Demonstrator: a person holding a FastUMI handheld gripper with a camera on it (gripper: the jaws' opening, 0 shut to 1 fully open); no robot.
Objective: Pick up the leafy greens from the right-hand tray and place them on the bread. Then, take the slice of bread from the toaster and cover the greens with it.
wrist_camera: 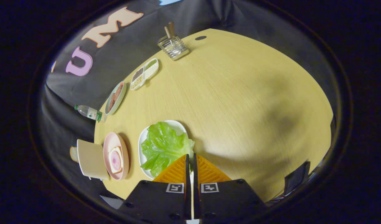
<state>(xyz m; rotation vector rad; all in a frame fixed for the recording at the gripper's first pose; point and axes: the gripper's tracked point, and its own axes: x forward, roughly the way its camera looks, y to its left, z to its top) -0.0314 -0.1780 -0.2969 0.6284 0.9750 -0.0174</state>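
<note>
Tongs [190,160] nearly closed over leafy greens [164,147] lying lengthwise on the white tray [141,141].

The crinkled green lettuce leaf [163,147] lies on the white tray [178,125], just ahead of the nearly closed tool [190,162]; left of it the pink plate [109,143] carries bread [115,160]; the cream toaster [90,159] stands further left.

Wooden table [240,102] carries white tray [143,140], pink plate [108,146], toaster [90,160], bottle [89,112].

No readable text, bottle [88,112] label too small to tell
</note>
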